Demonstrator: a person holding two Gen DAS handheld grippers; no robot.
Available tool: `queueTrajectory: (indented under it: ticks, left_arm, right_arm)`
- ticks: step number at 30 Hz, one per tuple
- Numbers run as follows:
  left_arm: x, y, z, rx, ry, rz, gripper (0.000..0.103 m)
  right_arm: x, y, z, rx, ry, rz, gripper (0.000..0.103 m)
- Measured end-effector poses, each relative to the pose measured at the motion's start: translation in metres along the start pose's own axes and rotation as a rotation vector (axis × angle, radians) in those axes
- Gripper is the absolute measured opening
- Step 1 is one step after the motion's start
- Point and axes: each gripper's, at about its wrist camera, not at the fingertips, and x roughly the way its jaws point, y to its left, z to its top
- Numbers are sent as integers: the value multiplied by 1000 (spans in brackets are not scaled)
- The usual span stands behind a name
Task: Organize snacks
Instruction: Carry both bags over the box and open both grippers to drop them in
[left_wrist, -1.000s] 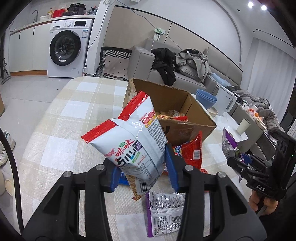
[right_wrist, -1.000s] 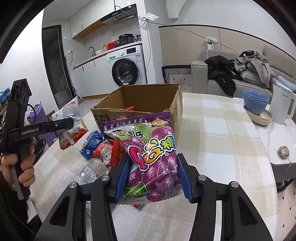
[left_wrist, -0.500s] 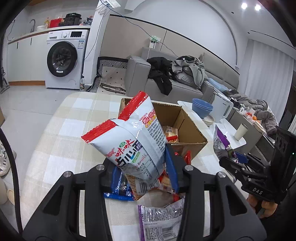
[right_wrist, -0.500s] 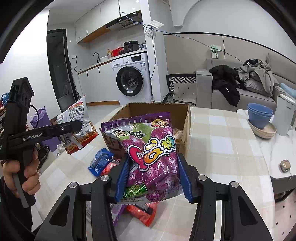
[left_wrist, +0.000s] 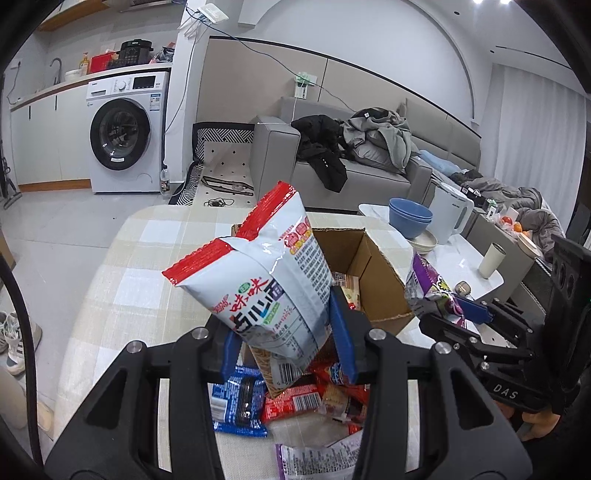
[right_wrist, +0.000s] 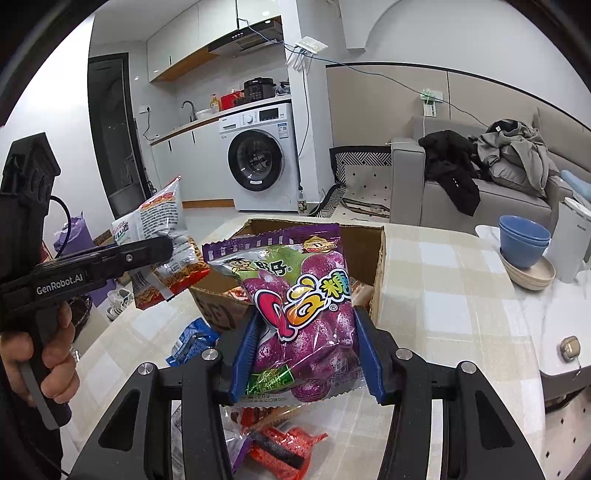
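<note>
Left tongs (left_wrist: 286, 334) clamp the lower part of a white foil snack bag with red sealed edges (left_wrist: 258, 273), blue pads pressed to both its sides, bag tilted and raised above the surface; right tongs (right_wrist: 306, 356) grip a purple gummy-candy packet with a green top panel (right_wrist: 295, 295) the same way, packet upright between the pads. Both bags hang in the air just in front of an open brown cardboard box (right_wrist: 364, 243), which stands on a beige-and-white checked tablecloth surface (left_wrist: 125, 280) and already holds some packets; loose snacks lie on the surface below the tongs, among them a blue wrapper (left_wrist: 236, 402) and red wrappers (left_wrist: 291, 400). Stacked blue bowls (right_wrist: 522, 240) and a white kettle (left_wrist: 448, 214) sit to the right of the box; a person's hand (right_wrist: 48, 354) holds the left tool's handle.
</note>
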Motion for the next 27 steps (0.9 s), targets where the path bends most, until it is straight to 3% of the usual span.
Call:
queueTrajectory:
  ticks: [11, 27]
  left_arm:
    - [52, -13, 33, 30, 16, 33, 40]
    - [122, -16, 27, 40, 61, 55, 40]
  right_arm:
    - [29, -1, 12, 7, 33, -2, 50]
    - [68, -11, 29, 61, 61, 0, 51]
